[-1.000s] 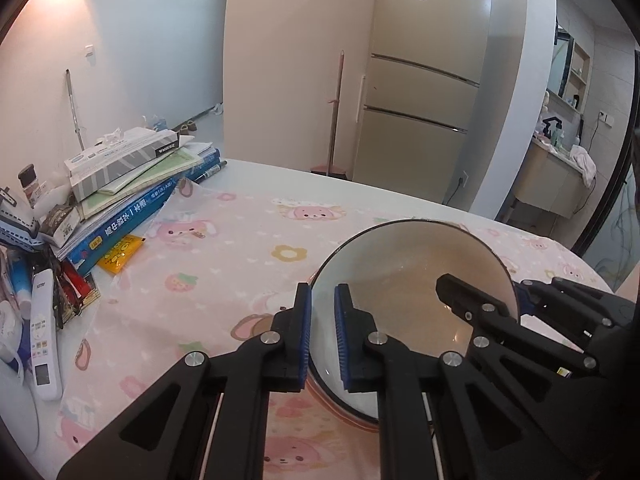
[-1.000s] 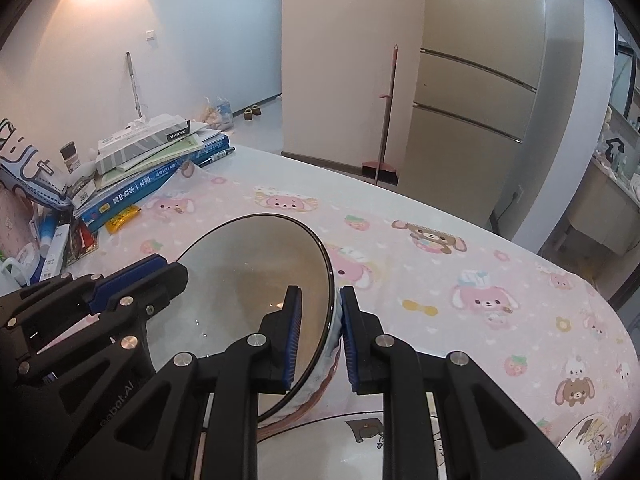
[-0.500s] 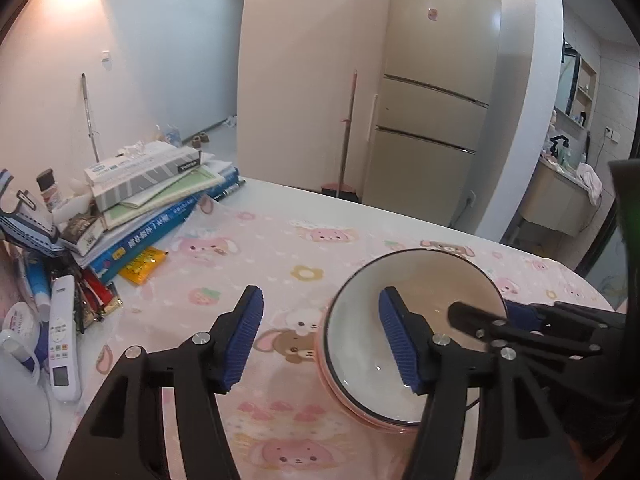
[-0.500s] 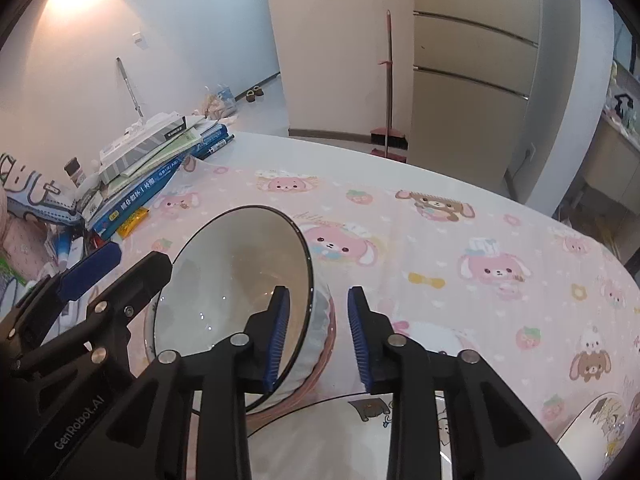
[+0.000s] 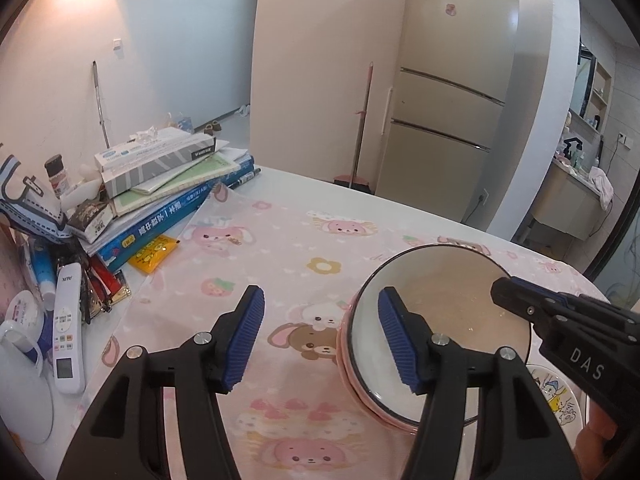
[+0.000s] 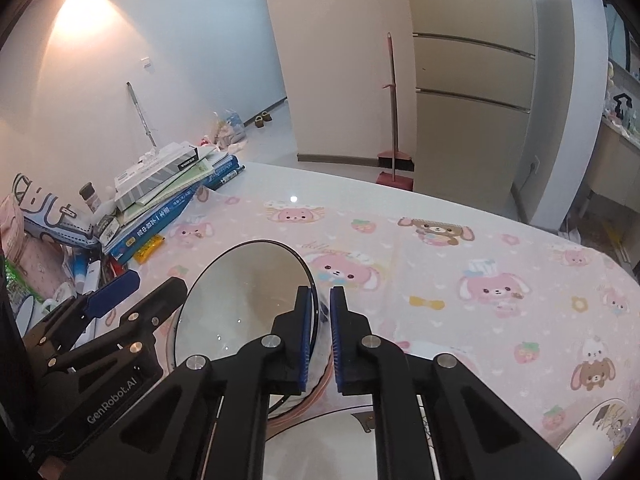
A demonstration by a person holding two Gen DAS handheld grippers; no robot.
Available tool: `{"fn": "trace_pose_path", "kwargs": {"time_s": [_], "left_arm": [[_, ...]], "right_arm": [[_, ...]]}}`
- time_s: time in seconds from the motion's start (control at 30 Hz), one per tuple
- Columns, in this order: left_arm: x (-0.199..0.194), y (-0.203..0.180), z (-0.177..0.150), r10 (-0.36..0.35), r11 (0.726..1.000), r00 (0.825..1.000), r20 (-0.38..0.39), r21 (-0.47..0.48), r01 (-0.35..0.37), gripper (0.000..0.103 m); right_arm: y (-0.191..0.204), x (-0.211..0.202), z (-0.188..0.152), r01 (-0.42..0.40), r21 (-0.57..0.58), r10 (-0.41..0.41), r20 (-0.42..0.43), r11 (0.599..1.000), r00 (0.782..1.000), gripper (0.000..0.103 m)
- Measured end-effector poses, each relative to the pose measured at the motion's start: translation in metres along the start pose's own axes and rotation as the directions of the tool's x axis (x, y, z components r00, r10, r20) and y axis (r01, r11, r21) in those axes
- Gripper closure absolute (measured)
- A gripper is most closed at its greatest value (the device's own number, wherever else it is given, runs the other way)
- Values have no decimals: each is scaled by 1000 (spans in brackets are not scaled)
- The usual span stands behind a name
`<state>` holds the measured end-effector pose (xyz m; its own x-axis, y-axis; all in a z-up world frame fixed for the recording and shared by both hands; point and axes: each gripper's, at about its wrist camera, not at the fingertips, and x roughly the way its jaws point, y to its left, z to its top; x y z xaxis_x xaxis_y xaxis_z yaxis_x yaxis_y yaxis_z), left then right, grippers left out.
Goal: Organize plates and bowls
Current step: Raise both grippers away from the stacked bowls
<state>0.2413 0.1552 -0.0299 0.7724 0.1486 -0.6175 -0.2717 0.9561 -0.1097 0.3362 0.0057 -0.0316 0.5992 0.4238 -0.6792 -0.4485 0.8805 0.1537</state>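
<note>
A white bowl with a dark rim (image 5: 452,304) sits nested in a pink bowl (image 5: 360,388) on the pink cartoon tablecloth; it also shows in the right wrist view (image 6: 244,304). My left gripper (image 5: 320,340) is open and empty, its right finger over the bowl's near rim. My right gripper (image 6: 320,336) is nearly closed, with a narrow gap, beside the bowl's right rim and holding nothing. A white plate with a cartoon print (image 6: 348,436) lies just below the bowls. Another printed plate (image 6: 600,424) shows at lower right.
A stack of books and boxes (image 5: 168,184), a remote (image 5: 66,336), tubes and clutter crowd the table's left edge. A white lid or plate (image 5: 20,392) lies at the far left. A fridge (image 5: 452,100) and a broom (image 5: 360,128) stand behind the table.
Both grippers let go of the white bowl, which now rests in the pink bowl. The left jaws opened wide and both grippers drew back and up. The right jaws narrowed again.
</note>
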Motion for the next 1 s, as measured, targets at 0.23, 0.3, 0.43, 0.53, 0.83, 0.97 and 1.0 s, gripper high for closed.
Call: {"fn": "trace_pose_path", "kwargs": {"time_s": [0.23,0.3,0.43,0.53,0.83,0.97,1.0], "left_arm": [[5,2,-1,6,1000,1000,-22,-4,-6,45],[6,3,-1,3,1000,1000,-25,-5,-3,45],[5,3,-1,5,1000,1000,-23,-9,-5,44],[5,3,-1,11,1000,1000,-19,-3,-11,45],[-26,-7,6,-33,999,999,41,25,32,37],[-61,-15,11,-58,998,987,150,48,51,19],[-68,-17,12,-55,997,984,172,58,46,13]], "right_arm": [[-33,17,-1,-156,211,175,-74,965,982,93],[-44,22,-3,-206,281,237,-79,937,968,92],[-38,19,-3,-191,238,216,-84,952,973,92],[-11,11,-1,-65,71,69,-62,995,996,92],[2,-25,10,15,22,-14,-17,1000,1000,92],[2,-69,21,7,27,-9,73,1000,997,92],[1,-84,23,11,28,-14,105,1000,994,89]]}}
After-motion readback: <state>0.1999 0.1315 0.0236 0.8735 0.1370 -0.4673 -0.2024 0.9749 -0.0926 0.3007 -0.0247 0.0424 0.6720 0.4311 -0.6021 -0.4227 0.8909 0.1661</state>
